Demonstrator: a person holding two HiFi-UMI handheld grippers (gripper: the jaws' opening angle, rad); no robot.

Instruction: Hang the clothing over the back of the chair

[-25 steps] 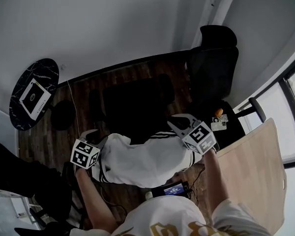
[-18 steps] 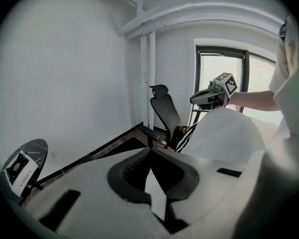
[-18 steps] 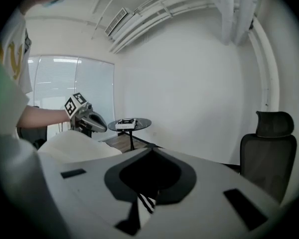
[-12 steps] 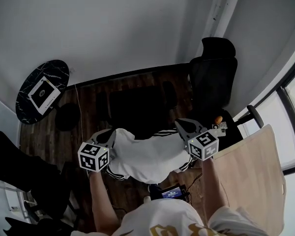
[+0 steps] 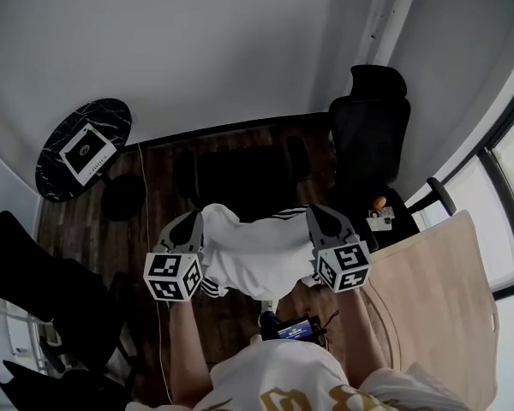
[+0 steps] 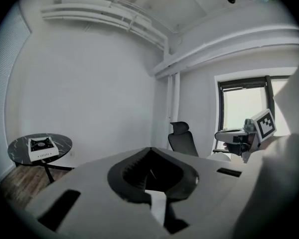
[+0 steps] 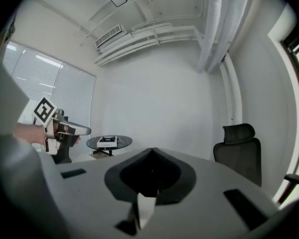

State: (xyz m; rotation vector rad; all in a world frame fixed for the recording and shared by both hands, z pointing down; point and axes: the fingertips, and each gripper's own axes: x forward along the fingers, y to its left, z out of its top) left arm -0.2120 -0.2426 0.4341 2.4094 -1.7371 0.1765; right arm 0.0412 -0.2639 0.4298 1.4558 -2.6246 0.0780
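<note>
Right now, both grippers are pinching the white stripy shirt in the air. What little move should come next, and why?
Probably carry the white black-striped garment toward the black high-backed office chair. The left gripper and right gripper are each shut on an edge, the cloth hangs spread between them, and the chair's back is bare, ahead and rightward.

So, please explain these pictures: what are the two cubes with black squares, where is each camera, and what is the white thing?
A person holds a two-jaw gripper in each hand; the marked cubes belong to them. The head view looks down from the person's head. Each gripper view looks along one gripper's jaws. The left gripper and right gripper are both shut on a white garment with black stripes, held above the wooden floor. A black office chair stands beyond.
</note>
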